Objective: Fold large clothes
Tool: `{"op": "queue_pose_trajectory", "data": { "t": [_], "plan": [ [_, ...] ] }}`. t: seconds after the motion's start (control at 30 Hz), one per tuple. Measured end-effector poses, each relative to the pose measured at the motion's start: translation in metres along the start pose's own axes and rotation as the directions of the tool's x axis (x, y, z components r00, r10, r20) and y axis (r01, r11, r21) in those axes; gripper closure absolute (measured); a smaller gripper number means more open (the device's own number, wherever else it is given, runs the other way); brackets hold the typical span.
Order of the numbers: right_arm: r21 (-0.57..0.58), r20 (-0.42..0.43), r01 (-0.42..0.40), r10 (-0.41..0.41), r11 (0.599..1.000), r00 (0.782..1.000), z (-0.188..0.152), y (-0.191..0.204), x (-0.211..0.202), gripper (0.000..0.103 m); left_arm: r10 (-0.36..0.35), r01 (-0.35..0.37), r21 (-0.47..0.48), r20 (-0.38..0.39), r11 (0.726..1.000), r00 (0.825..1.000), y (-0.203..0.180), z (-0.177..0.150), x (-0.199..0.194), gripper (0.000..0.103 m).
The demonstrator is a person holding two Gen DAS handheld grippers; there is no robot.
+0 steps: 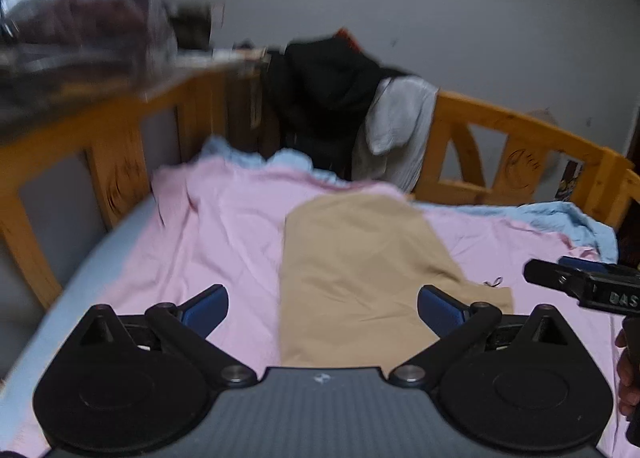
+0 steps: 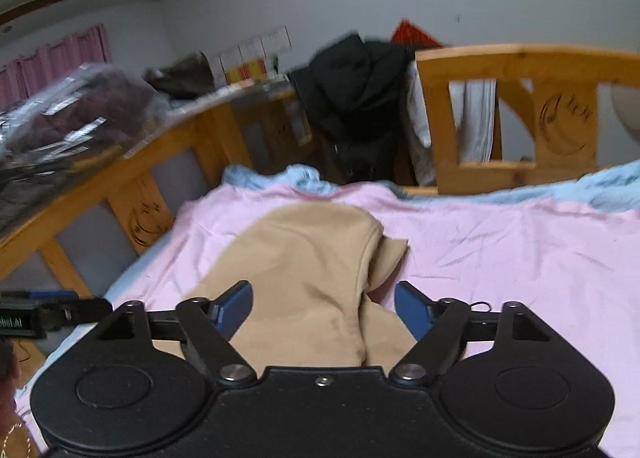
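on the pink sheet [image 1: 224, 226] spread over the wooden-railed bed [image 1: 100, 138], the tan garment [image 1: 360, 266] lies folded into a long strip, its long axis running from 6 o'clock near the grippers toward 12 o'clock at the far rail.

from the left wrist view, the left gripper [image 1: 323, 312] hovers over the strip's near end with its jaws spread wide and nothing between the blue pads [image 1: 206, 310]; the cloth's left edge sits just inside its span. its nose tips downward toward the mattress.

at 3 o'clock from it, the right gripper [image 2: 324, 308] also stands wide open and empty, over the strip's near right part, where a folded layer and a sleeve [image 2: 390, 254] bulge out at about 1 o'clock.

both hands look about equally near the near end, so i judge the next fold takes that end toward 12 o'clock.
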State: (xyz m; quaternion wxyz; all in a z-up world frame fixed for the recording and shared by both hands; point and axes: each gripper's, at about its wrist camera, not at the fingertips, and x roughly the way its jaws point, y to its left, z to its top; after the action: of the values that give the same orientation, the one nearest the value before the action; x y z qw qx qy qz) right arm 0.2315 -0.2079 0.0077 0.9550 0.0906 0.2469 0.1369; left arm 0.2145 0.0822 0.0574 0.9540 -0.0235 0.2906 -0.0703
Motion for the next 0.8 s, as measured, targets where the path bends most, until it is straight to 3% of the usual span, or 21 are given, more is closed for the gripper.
{"op": "queue_pose_trajectory", "data": {
  "t": [0.13, 0.27, 0.53, 0.63, 0.8],
  "plan": [
    [-0.034, 0.092, 0.035, -0.031, 0.999, 0.995, -0.019, 0.023, -0.058, 0.001, 0.01, -0.013, 0.046, 0.074, 0.999, 0.997, -0.006, -0.017, -0.038, 0.001],
    [-0.035, 0.141, 0.079, -0.073, 0.996, 0.987, -0.046, 0.042, -0.1, 0.001, 0.019, -0.031, 0.1, 0.116, 0.995, 0.993, -0.015, -0.041, -0.061, 0.001],
    [-0.099, 0.204, 0.183, -0.16, 0.978, 0.966, -0.1, 0.076, -0.151, 0.001, -0.011, -0.001, 0.11, 0.105, 0.994, 0.994, -0.016, -0.089, -0.08, 0.001],
    [-0.106, 0.195, 0.214, -0.191, 0.971, 0.962, -0.12, 0.078, -0.158, 0.001, -0.008, 0.0, 0.079, 0.108, 0.997, 0.994, -0.012, -0.101, -0.085, 0.001],
    [-0.082, 0.08, 0.203, -0.197, 0.976, 0.977, -0.143, 0.07, -0.154, 0.001, 0.002, -0.006, 0.047, 0.093, 0.999, 0.996, -0.007, -0.115, -0.088, 0.001]
  ]
}}
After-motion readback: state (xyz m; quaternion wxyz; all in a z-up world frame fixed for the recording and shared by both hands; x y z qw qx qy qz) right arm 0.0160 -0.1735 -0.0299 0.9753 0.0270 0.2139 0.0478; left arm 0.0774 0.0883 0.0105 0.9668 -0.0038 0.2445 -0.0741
